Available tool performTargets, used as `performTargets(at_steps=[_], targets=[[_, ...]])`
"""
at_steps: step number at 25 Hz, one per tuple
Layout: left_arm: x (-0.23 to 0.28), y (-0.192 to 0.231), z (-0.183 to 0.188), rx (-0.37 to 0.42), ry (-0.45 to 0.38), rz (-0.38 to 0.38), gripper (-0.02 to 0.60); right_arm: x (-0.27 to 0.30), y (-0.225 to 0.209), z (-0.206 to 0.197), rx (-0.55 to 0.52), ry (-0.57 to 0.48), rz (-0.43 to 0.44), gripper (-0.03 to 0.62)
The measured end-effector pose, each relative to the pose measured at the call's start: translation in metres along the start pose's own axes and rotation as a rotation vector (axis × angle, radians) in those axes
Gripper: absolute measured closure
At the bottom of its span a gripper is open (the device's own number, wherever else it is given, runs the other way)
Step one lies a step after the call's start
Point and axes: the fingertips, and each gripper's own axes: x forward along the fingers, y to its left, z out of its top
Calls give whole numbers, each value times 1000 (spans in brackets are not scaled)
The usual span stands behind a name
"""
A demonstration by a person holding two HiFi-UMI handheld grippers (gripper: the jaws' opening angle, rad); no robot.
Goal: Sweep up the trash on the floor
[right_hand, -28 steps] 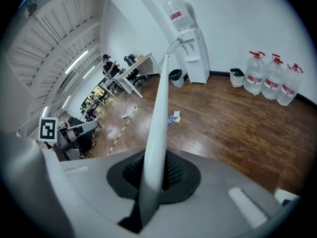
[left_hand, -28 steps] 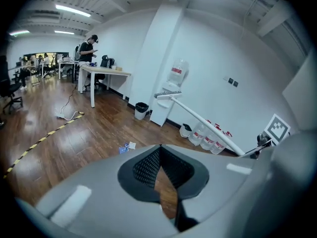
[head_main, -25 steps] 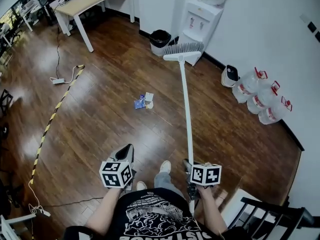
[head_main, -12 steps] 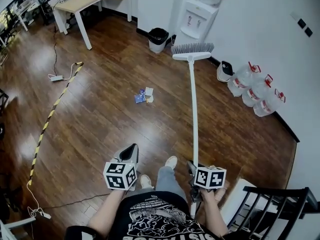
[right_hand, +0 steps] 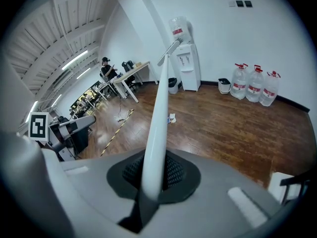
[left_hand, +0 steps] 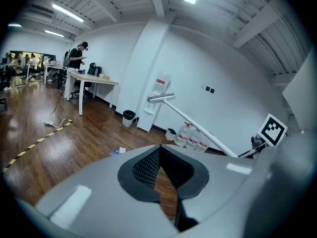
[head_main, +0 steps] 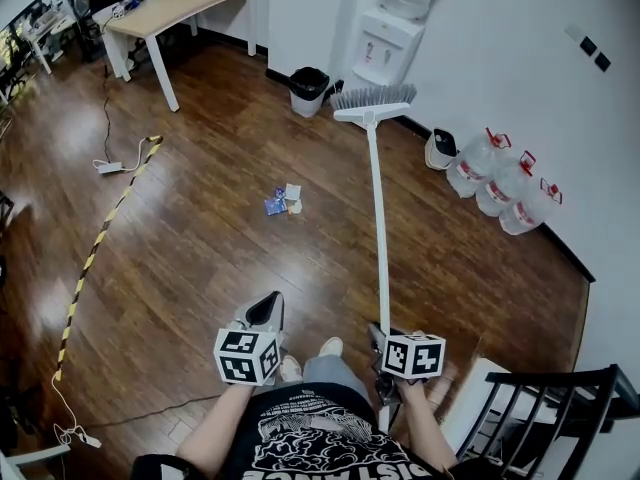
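BROOM RAISED: My right gripper (head_main: 378, 336) is clenched around the lower end of a long white-handled broom (head_main: 377, 218). In the right gripper view the round shaft is pinched between its dark ribbed pads (right_hand: 130, 174) and slants forward and upward. The broom's grey-bristled head hangs off the floor, out in front of a tall white water dispenser (head_main: 393, 33) that stands against the white wall.

My left gripper (head_main: 270, 308) hangs just beside the right one, above my white shoes (head_main: 329, 347). Its jaws are drawn together at the tips and grasp nothing. In the left gripper view, only floorboards show through the narrow wedge behind the tips.

The trash, a small heap of white and blue paper scraps (head_main: 283, 201), lies on the dark brown wooden plank floor (head_main: 200, 268) ahead of me. It is to the left of the broom shaft and well apart from the bristles.

A round black waste bin (head_main: 307, 90) stands at the wall just left of the dispenser. Three clear plastic water jugs with red caps (head_main: 500, 183) line the baseboard on the right.

A light wooden desk with white legs (head_main: 175, 3) fills the far left corner. From near it a yellow-and-black striped floor strip (head_main: 100, 238) runs back along the boards, with a white power strip (head_main: 108, 167) lying beside its far end.

A black metal chair frame (head_main: 560, 413) juts in at the lower right, near my right gripper.
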Motion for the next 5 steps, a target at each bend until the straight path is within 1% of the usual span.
performTargets(at_steps=[5], targets=[[-4, 6, -3, 6, 6, 1, 577, 4, 9, 2, -18, -9, 7, 574]])
